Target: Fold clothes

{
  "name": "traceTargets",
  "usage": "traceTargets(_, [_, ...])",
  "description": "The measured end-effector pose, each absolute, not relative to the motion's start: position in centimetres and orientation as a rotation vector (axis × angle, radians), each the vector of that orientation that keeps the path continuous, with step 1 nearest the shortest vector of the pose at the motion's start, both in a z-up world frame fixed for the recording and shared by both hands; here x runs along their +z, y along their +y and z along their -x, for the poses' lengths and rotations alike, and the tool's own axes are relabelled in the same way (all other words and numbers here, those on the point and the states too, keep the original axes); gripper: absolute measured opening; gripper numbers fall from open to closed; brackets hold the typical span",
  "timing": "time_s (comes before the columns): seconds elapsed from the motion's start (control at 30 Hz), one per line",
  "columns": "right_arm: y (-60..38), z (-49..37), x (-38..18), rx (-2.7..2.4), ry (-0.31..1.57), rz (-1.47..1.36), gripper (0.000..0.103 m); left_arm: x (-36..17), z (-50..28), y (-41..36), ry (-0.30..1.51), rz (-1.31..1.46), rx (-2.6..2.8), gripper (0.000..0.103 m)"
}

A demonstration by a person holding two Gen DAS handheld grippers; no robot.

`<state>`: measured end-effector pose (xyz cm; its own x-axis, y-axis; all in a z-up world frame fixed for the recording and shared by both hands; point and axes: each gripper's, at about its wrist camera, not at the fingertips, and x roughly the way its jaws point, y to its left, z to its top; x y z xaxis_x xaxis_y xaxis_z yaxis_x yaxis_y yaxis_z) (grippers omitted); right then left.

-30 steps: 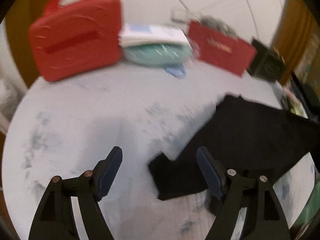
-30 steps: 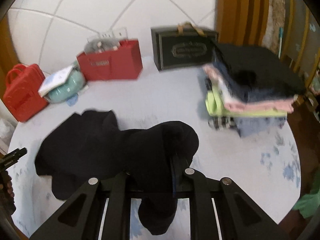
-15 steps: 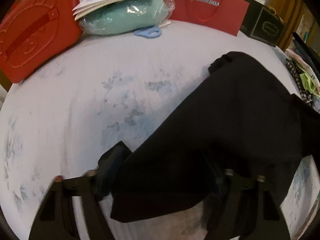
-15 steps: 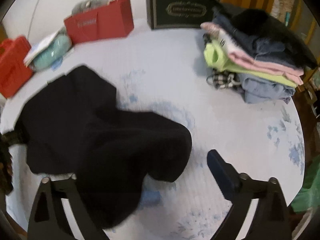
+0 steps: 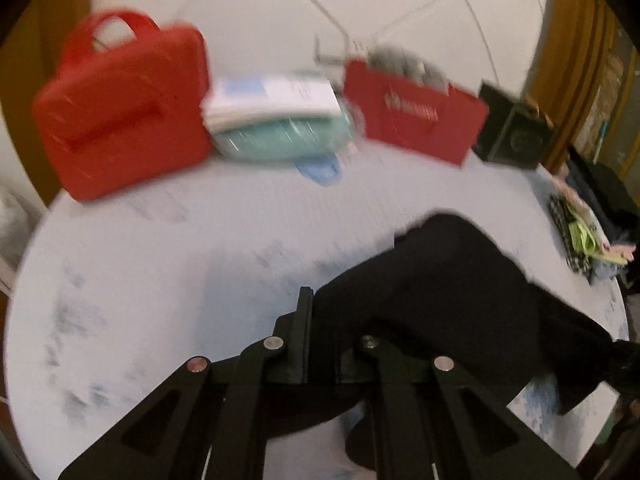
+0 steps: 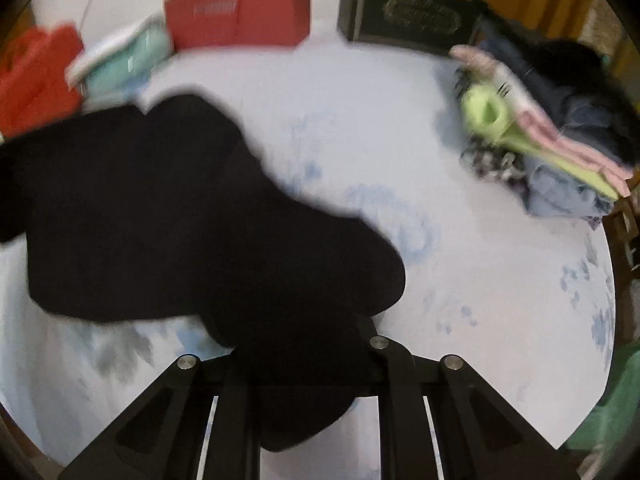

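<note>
A black garment lies spread on the white, blue-flowered tablecloth. My left gripper is shut on its near left edge, and the cloth drapes over the right finger and hangs off to the right. In the right wrist view the same garment stretches to the left. My right gripper is closing, its jaws narrow around a bunched fold of the black cloth. The fold covers both fingertips and hangs below them. Both views are motion-blurred.
Along the back stand a red case, a teal bundle topped with papers, a red paper bag and a black gift box. A stack of folded clothes sits at the right edge.
The left jaws went from wide open to shut on the garment's edge and lifted it. The right jaws opened, dropped lower, then closed again on the cloth.
</note>
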<state>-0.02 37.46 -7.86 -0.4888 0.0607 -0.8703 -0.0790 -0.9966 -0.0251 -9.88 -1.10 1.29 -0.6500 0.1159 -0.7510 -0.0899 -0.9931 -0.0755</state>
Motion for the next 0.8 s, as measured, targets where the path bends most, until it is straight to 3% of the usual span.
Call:
traceTargets(0.3, [34.3, -1.4, 7.5, 3.064, 0.007, 1.055, 0.014, 10.9, 7.3, -9.6, -0.12, 1.027, 2.933, 0.006])
traceTargets(0.6, [30.1, -2.9, 17.8, 3.346, 0.03, 0.762, 0.017, 21.1, 4.0, -15.1, -0.186, 0.768, 3.03, 0.006])
traceTargets(0.63, [30.0, -3.2, 18.3, 3.368, 0.035, 0.757, 0.019, 21.6, 4.1, -15.6, -0.178, 0.77, 3.038, 0.009])
traceTargets(0.7, [29.8, -3.1, 18.5, 3.372, 0.042, 0.818, 0.034, 21.5, 5.2, -16.0, -0.152, 0.802, 3.053, 0.009])
traceTargets(0.73, [29.7, -2.6, 18.0, 3.356, 0.032, 0.861, 0.05, 20.9, 6.2, -16.1, -0.135, 0.836, 3.058, 0.01])
traceTargets(0.8, [29.4, -1.0, 16.4, 3.293, -0.004, 0.975, 0.06, 18.7, 9.3, -16.4, -0.108, 0.959, 3.055, 0.011])
